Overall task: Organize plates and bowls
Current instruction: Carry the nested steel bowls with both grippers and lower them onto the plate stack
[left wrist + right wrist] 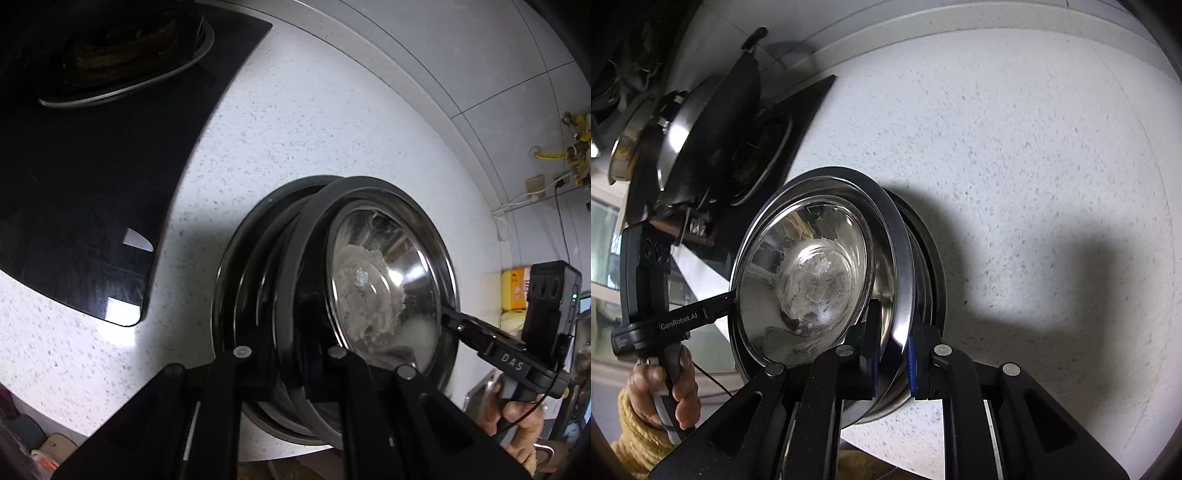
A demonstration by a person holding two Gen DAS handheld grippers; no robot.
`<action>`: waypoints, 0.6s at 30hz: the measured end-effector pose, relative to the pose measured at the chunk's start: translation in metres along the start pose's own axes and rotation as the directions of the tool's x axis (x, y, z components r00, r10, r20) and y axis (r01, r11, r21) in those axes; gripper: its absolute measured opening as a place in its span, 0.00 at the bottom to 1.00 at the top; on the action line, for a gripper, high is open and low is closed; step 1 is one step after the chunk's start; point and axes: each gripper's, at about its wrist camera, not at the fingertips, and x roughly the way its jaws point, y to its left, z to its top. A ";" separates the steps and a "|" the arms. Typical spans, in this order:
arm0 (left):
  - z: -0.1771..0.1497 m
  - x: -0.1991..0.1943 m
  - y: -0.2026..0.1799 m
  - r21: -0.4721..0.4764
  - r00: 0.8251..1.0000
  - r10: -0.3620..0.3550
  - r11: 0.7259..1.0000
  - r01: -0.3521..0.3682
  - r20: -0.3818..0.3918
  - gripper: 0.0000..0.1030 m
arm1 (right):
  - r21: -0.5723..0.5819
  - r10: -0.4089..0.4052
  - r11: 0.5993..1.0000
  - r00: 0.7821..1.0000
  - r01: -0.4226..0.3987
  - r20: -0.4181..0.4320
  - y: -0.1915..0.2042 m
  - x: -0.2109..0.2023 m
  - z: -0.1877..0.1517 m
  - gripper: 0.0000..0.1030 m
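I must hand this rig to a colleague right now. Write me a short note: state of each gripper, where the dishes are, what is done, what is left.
Left gripper: shut on the rim of the top steel plate, near edge in its own view.
Right gripper: shut on the same plate's rim from the other side.
Steel bowl: sits in that plate, with dried residue inside.
Stack of plates: on the speckled counter, beside the black stove; top plate is tilted on it.
Done: plates gathered, bowl on top.
Left: likely level or move the top plate, then release.

Both tongs are closed: left tongs [291, 363] and right tongs [892, 354], each clamped from opposite sides
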 end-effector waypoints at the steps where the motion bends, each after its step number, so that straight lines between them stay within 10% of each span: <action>1: 0.000 -0.001 0.000 0.015 1.000 -0.003 1.000 0.003 0.002 0.08 | 0.006 -0.011 1.000 1.000 0.011 0.005 0.001 0.002 -0.002 0.11; 18: 0.010 -0.002 0.004 0.123 0.999 -0.031 0.992 0.026 0.039 0.10 | 0.074 -0.150 0.987 0.983 0.143 0.104 0.029 0.008 -0.013 0.12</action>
